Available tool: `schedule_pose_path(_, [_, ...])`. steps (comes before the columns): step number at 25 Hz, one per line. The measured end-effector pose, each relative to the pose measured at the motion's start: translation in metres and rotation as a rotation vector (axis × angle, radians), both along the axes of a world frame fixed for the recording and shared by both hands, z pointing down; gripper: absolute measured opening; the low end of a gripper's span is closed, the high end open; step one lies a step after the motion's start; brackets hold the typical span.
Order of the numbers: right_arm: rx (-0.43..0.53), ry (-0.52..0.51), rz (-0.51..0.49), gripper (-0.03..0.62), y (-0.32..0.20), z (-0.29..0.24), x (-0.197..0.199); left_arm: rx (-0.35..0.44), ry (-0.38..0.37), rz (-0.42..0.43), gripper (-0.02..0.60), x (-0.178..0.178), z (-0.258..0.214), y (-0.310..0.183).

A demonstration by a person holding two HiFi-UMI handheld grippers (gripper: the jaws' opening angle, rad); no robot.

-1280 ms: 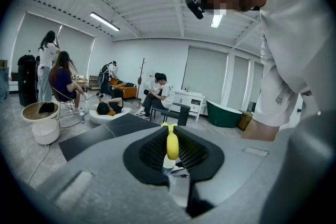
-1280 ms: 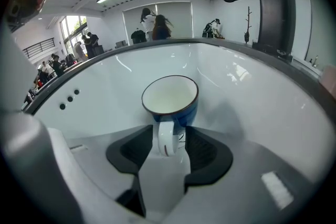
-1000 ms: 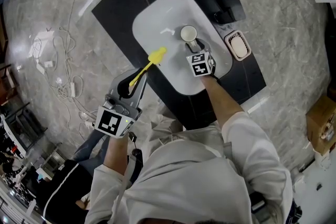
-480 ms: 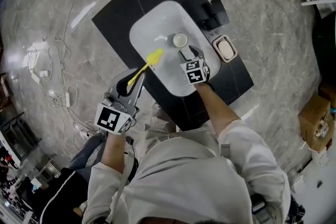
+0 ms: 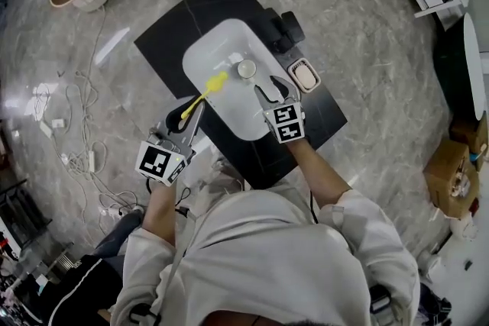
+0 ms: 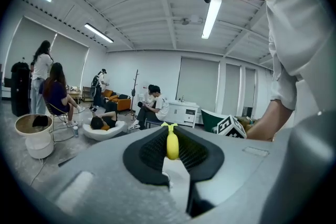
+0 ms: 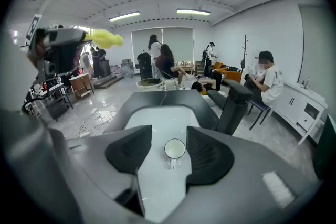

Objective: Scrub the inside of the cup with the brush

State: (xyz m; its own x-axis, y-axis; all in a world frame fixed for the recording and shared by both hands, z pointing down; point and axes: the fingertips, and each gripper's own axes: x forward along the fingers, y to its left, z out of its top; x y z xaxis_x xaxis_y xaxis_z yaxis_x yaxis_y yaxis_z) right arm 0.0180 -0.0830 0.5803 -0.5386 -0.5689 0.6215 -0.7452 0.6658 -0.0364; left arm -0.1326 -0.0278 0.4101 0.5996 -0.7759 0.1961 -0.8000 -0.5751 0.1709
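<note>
While brush (image 5: 216, 82) sits outside the cup (image 5: 246, 69), no scrubbing is under way rn. Cup stands upright in the white sink basin (image 5: 229, 117), near the black faucet (image 5: 284, 28), w/ nothing holding it. R gripper (image 5: 270, 93) hangs above it. Its jaws are wide, have just been opening, and nothing is pinched; cup only shows well below, betw them. L gripper (image 5: 191, 117) is clamped on the yellow brush handle, bristle head over the basin, apart from cup. Cup's inside looks plain white, so can't tell if it's been scrubbed. My read: either job's finished w/ cup set down, or it hasn't begun. If not done: regrab cup, brush in, scrub.
</note>
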Motion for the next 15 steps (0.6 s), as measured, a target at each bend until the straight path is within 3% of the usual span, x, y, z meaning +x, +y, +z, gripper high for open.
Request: schedule_pose_path(15, [0.269, -0.134, 0.008, 0.204, 0.043, -0.173, 0.038, 0.085, -0.004, -0.004, 0.035, 0.011, -0.046, 0.022])
